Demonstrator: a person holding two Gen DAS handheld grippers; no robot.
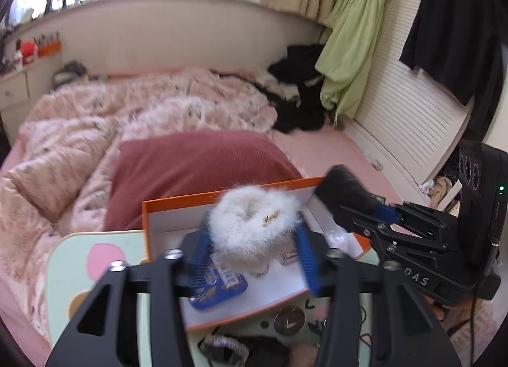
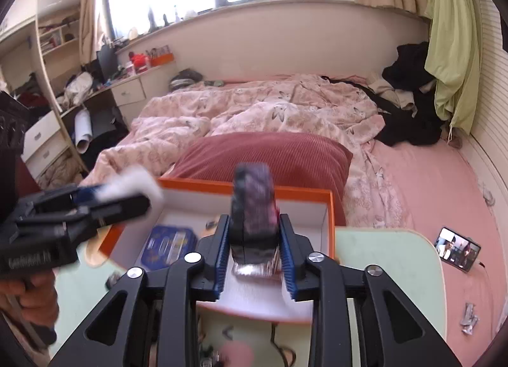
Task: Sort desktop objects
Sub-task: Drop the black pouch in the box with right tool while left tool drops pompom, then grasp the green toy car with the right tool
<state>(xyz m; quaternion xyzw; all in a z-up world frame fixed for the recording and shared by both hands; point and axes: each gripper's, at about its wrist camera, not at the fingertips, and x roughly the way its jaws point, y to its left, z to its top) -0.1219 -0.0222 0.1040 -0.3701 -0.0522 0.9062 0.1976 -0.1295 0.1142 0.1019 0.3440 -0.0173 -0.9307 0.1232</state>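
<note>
Scrunchies: white fluffy scrunchie (image 1: 252,224) and dark scrunchie (image 2: 254,205) are hanging between loosened fingers, both over the orange box (image 1: 222,193).

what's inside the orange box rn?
Orange box: blue tin, a clear clip. The white fluffy scrunchie and dark scrunchie above hide the rest of the floor.

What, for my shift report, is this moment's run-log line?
left gripper: white furry scrunchie between jaws, above orange box | right gripper: dark fabric item between jaws, above box | grip: unclear
</note>
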